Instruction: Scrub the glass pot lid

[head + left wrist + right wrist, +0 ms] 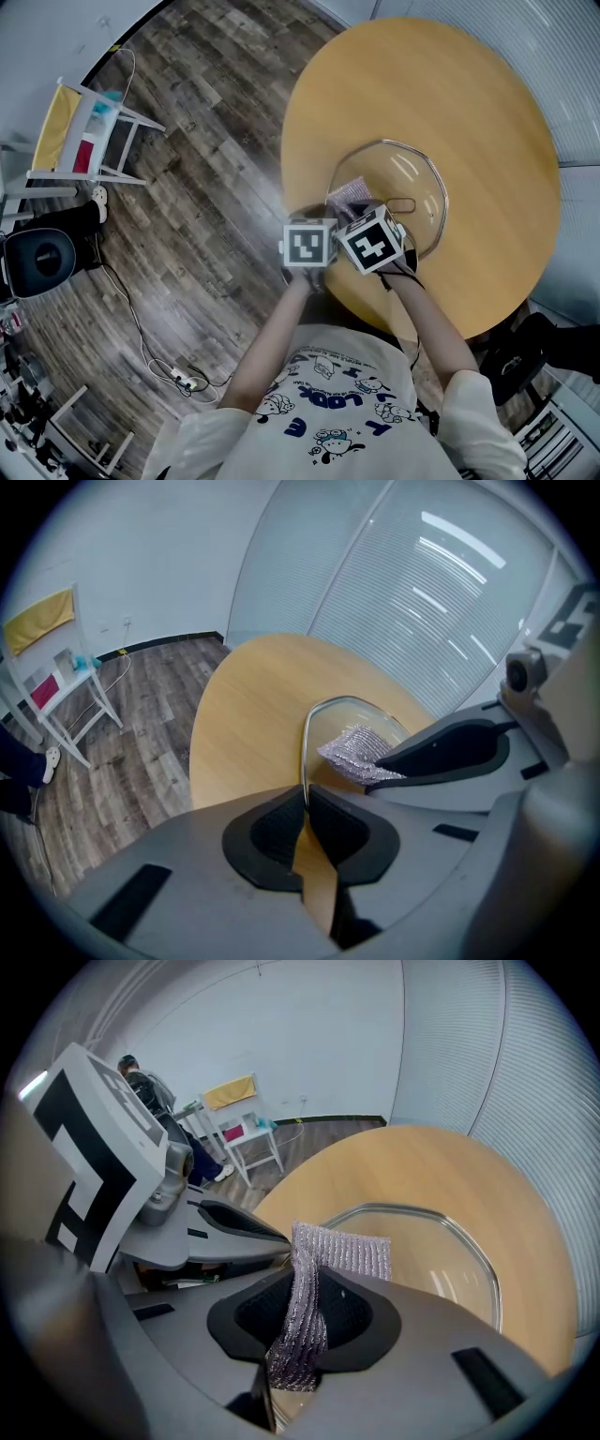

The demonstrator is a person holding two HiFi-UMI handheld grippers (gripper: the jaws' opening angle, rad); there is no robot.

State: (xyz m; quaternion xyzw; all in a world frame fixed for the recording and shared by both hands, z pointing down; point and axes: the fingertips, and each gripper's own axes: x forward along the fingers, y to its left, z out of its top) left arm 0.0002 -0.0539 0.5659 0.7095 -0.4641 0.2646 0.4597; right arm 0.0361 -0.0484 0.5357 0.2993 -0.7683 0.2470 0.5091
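A clear glass pot lid [405, 184] with a metal rim lies over the near part of the round wooden table [487, 103]. My left gripper [304, 825] is shut on the lid's rim [305, 752], which runs up between its black pads. My right gripper [300, 1321] is shut on a silvery mesh scrubbing cloth [323, 1260]. The cloth [349, 195] rests on the lid's near-left part and also shows in the left gripper view as a cloth [354, 749] beside the right gripper's jaw. Both marker cubes sit side by side at the table's near edge.
The table edge [291, 202] drops to a dark wood-plank floor. A white chair with a yellow cloth [67, 131] stands far left, and cables [155, 361] trail on the floor. A person [150, 1087] stands at the back of the room.
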